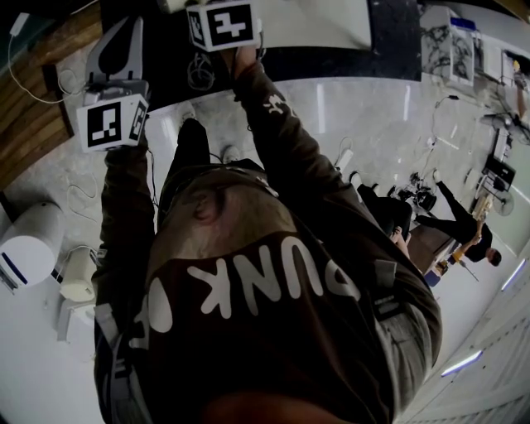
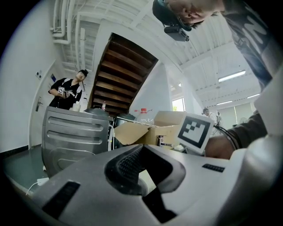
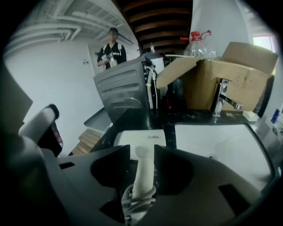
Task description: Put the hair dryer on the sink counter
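A white hair dryer [image 3: 140, 140] lies on the dark sink counter [image 3: 177, 118], just left of the white basin [image 3: 221, 145]. Its handle [image 3: 143, 170] points back at me, with the cord [image 3: 135, 202] wound round its end. My right gripper [image 3: 143, 150] straddles that handle with its jaws spread wide, and a thin gap shows on each side, so the pads do not press. My left gripper [image 2: 141, 148] is held up off to the left with its tips together and nothing between them. In the head view it shows at the upper left [image 1: 128, 25]; only the right gripper's marker cube [image 1: 222, 25] shows there.
A faucet [image 3: 223, 99] stands behind the basin, with an open cardboard box [image 3: 225, 75] and a plastic bottle [image 3: 199, 44] behind it. A grey ribbed metal appliance [image 3: 126, 90] flanks the counter's left end. A person [image 3: 110, 53] stands farther back. Wooden steps [image 3: 90, 141] lie lower left.
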